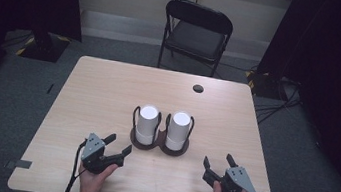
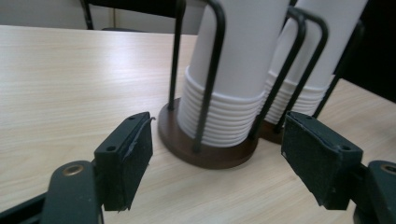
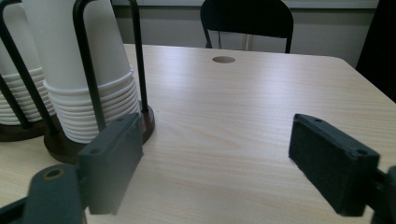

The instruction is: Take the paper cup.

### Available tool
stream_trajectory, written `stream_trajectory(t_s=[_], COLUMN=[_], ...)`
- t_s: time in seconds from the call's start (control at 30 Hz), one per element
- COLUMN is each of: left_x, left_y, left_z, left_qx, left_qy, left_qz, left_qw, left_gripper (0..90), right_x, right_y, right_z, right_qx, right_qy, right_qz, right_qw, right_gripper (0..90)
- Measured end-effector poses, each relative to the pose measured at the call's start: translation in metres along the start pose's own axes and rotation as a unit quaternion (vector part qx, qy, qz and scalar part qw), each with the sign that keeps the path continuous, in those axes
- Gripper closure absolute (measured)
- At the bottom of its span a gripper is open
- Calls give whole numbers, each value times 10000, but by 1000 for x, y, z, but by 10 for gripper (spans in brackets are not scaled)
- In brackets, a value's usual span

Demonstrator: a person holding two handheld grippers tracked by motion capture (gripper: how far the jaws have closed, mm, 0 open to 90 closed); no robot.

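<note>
Cup stacks (image 1: pixel 163 125) are held in a wire holder (image 1: pixel 160 142) mid-worktop (image 1: pixel 109 87). Both the left gripper (image 1: pixel 118 150) and right gripper (image 1: pixel 219 162) are spread, empty. Several nested cups could be lifted together if gripped low.

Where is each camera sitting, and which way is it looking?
High view: above the person's side, looking forward and down at the table; both hands, the left gripper and right gripper show.
Left gripper view: rides the left gripper, looking past its open jaws at the left cup stack.
Right gripper view: rides the right gripper, facing the chair; its open jaws show.
All three share the cup holder.
</note>
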State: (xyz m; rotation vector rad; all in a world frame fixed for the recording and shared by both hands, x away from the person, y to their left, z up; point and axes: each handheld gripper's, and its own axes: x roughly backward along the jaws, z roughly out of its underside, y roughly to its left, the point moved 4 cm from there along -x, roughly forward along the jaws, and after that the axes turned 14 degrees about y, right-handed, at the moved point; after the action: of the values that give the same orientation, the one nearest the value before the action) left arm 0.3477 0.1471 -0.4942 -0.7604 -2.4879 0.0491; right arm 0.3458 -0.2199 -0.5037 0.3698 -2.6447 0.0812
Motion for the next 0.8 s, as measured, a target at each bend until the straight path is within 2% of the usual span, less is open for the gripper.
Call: stream_trajectory(t_s=[0.13, 0.4, 0.47, 0.57, 0.63, 0.8], left_x=[4, 9, 8, 8, 7, 6], left_y=[-7, -20, -22, -24, -28, -36], left_z=[-5, -15, -17, -18, -21, -28], left_qx=[-113, -287, -332, -338, -423, -551], left_qy=[-60, -190, -216, -225, -215, -227], left_qz=[26, 344, 255, 326, 279, 385], left_qw=[9999, 9988, 9989, 9986, 9985, 9975], left_gripper=[253, 282, 285, 297, 297, 296], right_x=[1, 1, 1, 1, 0, 1], right_y=[0, 0, 0, 0, 1, 1], right_z=[0, 0, 0, 0, 0, 0], right_qx=[-27, -21, -22, -6, 26, 24], right_qy=[-30, -23, -15, -4, 21, 12], right_qz=[17, 4, 0, 7, 34, 39], right_qw=[10000, 10000, 10000, 10000, 10000, 10000], right_gripper=[177, 177, 177, 179, 179, 178])
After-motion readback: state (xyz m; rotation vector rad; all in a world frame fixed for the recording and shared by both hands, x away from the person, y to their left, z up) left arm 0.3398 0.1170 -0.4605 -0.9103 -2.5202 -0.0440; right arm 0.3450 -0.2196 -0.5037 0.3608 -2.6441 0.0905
